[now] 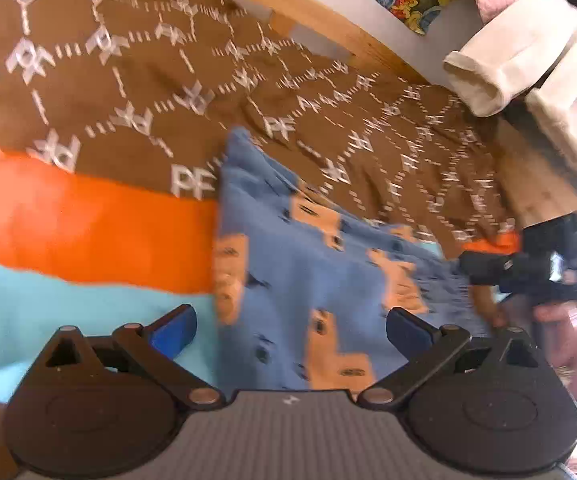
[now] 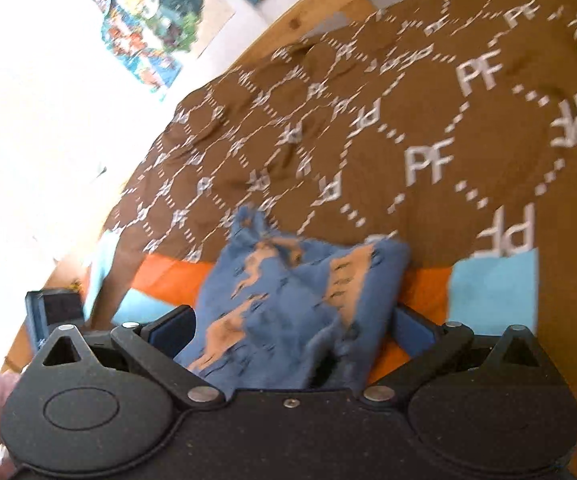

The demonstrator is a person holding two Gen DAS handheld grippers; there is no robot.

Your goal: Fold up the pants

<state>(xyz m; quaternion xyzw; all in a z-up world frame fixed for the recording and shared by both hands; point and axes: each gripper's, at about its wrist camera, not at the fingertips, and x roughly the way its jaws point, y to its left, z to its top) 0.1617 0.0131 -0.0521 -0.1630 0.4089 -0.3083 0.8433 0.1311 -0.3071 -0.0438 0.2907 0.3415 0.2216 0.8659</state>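
Left claw (image 1: pixel 290 330) spread wide, empty, above blue llama-print pants (image 1: pixel 308 272) near bed blanket's (image 1: pixel 128 80) orange stripe. Right claw (image 2: pixel 292 332) wide; pants bunched between fingers, grip unclear.

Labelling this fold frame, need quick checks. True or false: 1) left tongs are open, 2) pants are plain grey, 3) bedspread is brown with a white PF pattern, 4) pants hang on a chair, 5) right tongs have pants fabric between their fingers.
1) True: the left tongs are open, gripping nothing.
2) False: the pants are blue with tan shapes.
3) True: the bedspread shows it.
4) False: they lie on the bedspread.
5) True: fabric sits between the right tongs.
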